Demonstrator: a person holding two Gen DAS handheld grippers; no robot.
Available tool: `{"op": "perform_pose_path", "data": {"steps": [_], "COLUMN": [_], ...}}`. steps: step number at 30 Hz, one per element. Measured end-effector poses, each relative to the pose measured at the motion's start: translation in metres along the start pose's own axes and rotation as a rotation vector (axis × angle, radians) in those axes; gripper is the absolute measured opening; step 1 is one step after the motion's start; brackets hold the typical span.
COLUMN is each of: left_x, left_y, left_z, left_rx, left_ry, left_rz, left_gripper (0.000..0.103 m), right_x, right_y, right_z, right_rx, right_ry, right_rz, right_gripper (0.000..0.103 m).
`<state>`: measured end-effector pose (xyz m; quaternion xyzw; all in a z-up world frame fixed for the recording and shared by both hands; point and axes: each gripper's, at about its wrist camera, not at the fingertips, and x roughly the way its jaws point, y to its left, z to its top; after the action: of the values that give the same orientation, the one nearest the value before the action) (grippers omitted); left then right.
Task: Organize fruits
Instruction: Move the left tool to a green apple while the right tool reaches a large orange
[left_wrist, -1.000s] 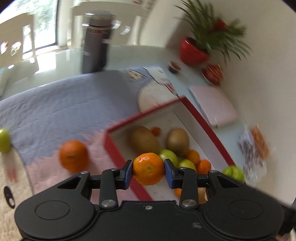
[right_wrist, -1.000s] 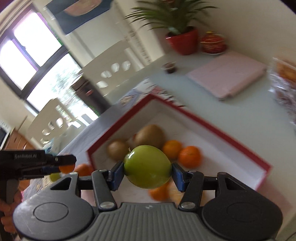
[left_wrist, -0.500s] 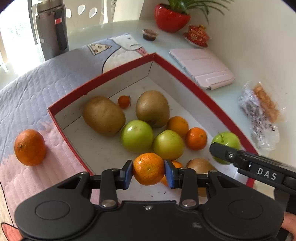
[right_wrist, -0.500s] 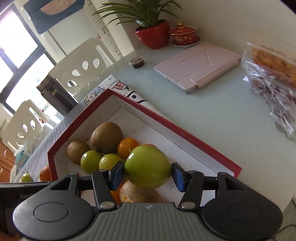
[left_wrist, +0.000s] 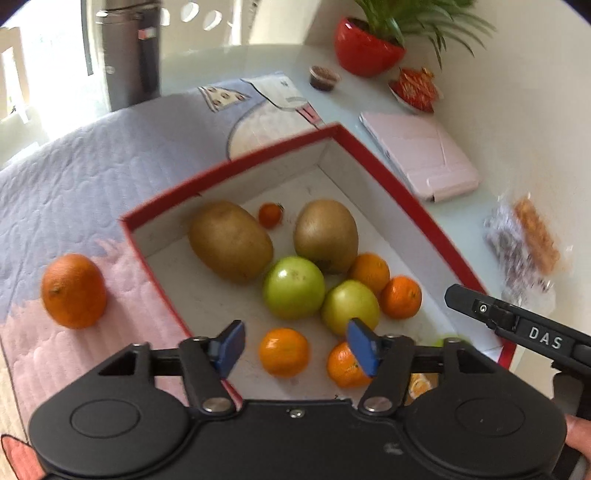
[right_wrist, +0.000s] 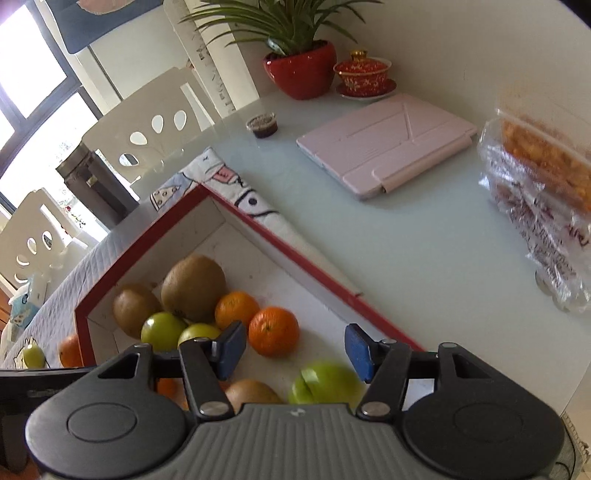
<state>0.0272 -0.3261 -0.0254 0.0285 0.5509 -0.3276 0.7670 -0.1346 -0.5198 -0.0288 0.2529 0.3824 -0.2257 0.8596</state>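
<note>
A red-rimmed white box (left_wrist: 384, 173) (right_wrist: 280, 240) holds kiwis, green apples and small oranges. My left gripper (left_wrist: 297, 343) is open above its near end, with a small orange (left_wrist: 283, 352) lying in the box just below the jaws. My right gripper (right_wrist: 295, 349) is open over the box's near right side; a green apple (right_wrist: 325, 382) lies in the box just under it. One large orange (left_wrist: 73, 290) sits on the quilted mat left of the box. A small green fruit (right_wrist: 33, 355) lies on the mat further left.
A pink tablet case (right_wrist: 384, 142) and a clear snack bag (right_wrist: 543, 206) lie on the glass table right of the box. A red plant pot (right_wrist: 301, 70), a red lidded cup (right_wrist: 364, 74), a small sauce cup (right_wrist: 262, 123) and a dark flask (left_wrist: 125, 51) stand behind.
Both grippers have opened over the box. The small orange has dropped from the left one and the green apple from the right one; both now lie in the box.
</note>
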Motion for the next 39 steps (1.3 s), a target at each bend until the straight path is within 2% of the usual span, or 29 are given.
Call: {"op": "perform_pose_path", "data": {"steps": [5,10,15,20,23,30,39], "left_x": [-0.037,-0.080,-0.119,-0.150,-0.162,-0.170,-0.152], "left_y": [0.023,0.062,0.119,0.166,0.190,0.230,0.273], "left_z": [0.010,0.023,0.027,0.021,0.016,0.004,-0.014], "left_rx": [-0.046,-0.088,-0.157,-0.176,-0.207,-0.230,-0.284], "left_ry": [-0.055,-0.120,-0.174,-0.223,-0.237,-0.228,-0.165], "left_rz": [0.004,0.065,0.181,0.283,0.286,0.289,0.260], "left_gripper": [0.080,0.080,0.080,0.080,0.080,0.081,0.081], "right_x": [-0.004,-0.007,-0.017,-0.020,-0.017,-0.011,0.008], "right_y": [0.008,0.040,0.098,0.176,0.213,0.274,0.307], "right_z": [0.011,0.026,0.042,0.040,0.032,0.009,-0.035], "right_rx": [0.041,-0.003,-0.070,-0.235,-0.276,-0.331,-0.333], "right_ry": [-0.033,-0.061,-0.102,-0.127,-0.110,-0.061,0.031], "right_rz": [-0.008,0.018,0.097,0.137,0.180,0.212,0.200], "right_gripper": [0.065,0.065,0.069,0.072,0.072,0.072,0.074]}}
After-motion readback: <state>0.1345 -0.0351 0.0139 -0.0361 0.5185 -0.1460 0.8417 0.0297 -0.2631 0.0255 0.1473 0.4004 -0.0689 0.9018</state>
